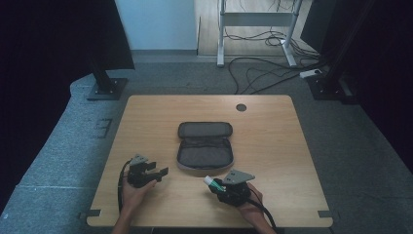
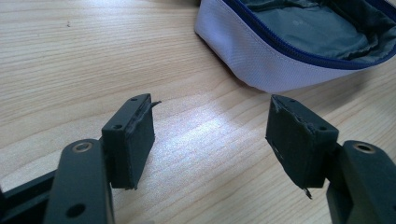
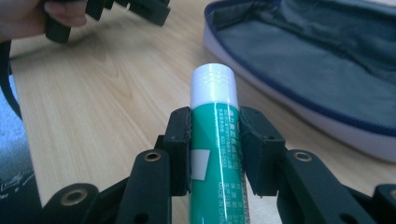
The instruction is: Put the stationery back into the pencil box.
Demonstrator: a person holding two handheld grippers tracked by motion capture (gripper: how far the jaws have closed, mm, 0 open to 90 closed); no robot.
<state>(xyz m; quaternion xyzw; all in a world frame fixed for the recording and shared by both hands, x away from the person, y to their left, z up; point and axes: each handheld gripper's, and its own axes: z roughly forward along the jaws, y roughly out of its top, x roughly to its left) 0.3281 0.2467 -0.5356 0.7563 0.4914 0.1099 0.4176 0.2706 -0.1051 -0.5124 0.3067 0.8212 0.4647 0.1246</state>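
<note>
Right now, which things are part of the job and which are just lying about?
In the job:
- glue stick, clamped in the right gripper
- open pouch, lying on the table just beyond the stick
- left gripper, jaws open with nothing between them, near the pouch

Lying about:
- cables on the floor
- desk frame behind the table

In the right gripper view, the right gripper (image 3: 215, 140) clamps a green glue stick (image 3: 216, 154) between its two black pads, the tube pointing away along the jaws with its white cap (image 3: 214, 84) clear of them. Beneath lies the light wooden table (image 3: 107, 107). To the upper right an open pencil case (image 3: 322, 70) with grey lining and a blue zipper edge rests on the wood, close to the cap. At the upper left a hand (image 3: 44, 16) holds the left gripper (image 3: 140, 9), well apart from the glue stick.
</note>
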